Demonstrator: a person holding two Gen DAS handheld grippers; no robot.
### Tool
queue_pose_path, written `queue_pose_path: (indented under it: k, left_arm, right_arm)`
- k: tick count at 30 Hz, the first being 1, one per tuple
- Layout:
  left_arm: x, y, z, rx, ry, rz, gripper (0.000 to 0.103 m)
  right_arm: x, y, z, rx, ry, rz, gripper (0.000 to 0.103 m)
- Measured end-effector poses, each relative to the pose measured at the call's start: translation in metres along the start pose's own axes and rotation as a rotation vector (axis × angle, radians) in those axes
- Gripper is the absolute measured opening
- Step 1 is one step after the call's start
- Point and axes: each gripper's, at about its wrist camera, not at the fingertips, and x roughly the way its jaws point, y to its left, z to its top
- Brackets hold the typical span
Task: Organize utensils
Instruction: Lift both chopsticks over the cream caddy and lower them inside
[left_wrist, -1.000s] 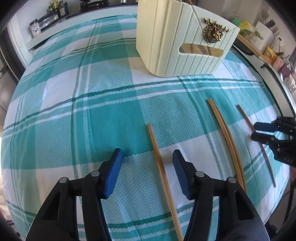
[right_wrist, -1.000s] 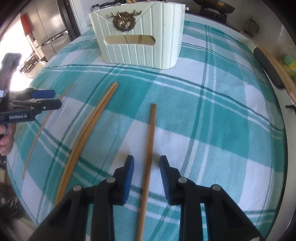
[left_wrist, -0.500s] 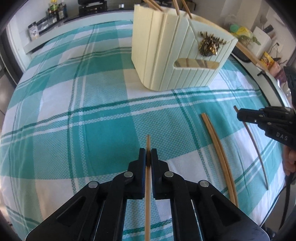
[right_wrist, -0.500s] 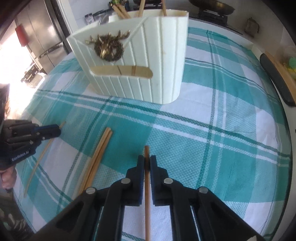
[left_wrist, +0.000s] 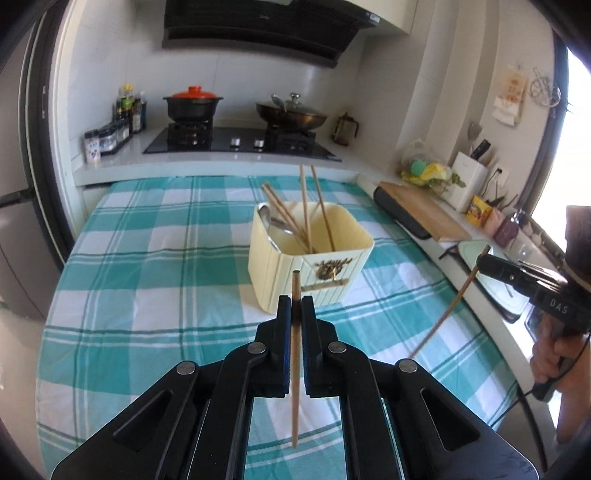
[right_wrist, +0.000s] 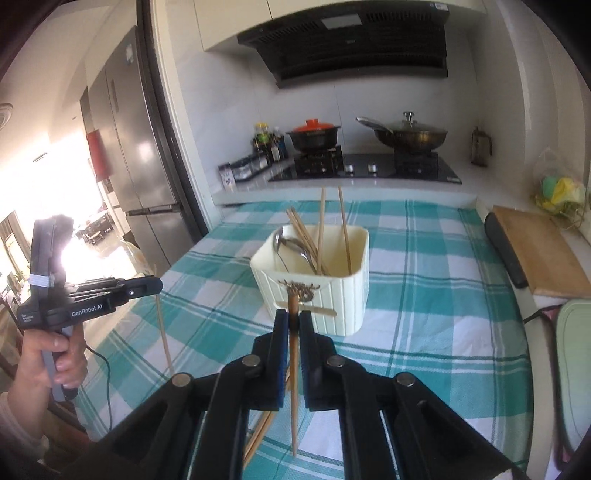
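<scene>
Left gripper and right gripper each pinch one chopstick, cream holder at twelve o'clock.

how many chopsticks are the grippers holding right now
2: one chopstick is clamped in the left gripper, and another chopstick is in the right gripper. Both show clearly; none is hidden.

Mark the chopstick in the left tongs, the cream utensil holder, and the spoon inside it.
chopstick (left_wrist: 295, 369), left wrist view, on its shaft below the pads.
utensil holder (left_wrist: 273, 273), left wrist view, on its ribbed front wall.
spoon (right_wrist: 277, 236), right wrist view, on its bowl.
</scene>
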Motion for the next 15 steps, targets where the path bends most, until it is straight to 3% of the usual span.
queue_pose_path:
  k: [7, 15]
  left_arm:
    - [-0.016, -0.006, 0.010, -0.009, -0.099, -0.004, 0.003]
    - [-0.022, -0.009, 0.024, -0.017, -0.145, -0.008, 0.002]
  right_arm:
    - [-0.024, 0.018, 0.012, -0.045, -0.109, -0.044, 0.005]
    - [-0.034, 0.025, 0.022, -0.071, -0.136, -0.059, 0.005]
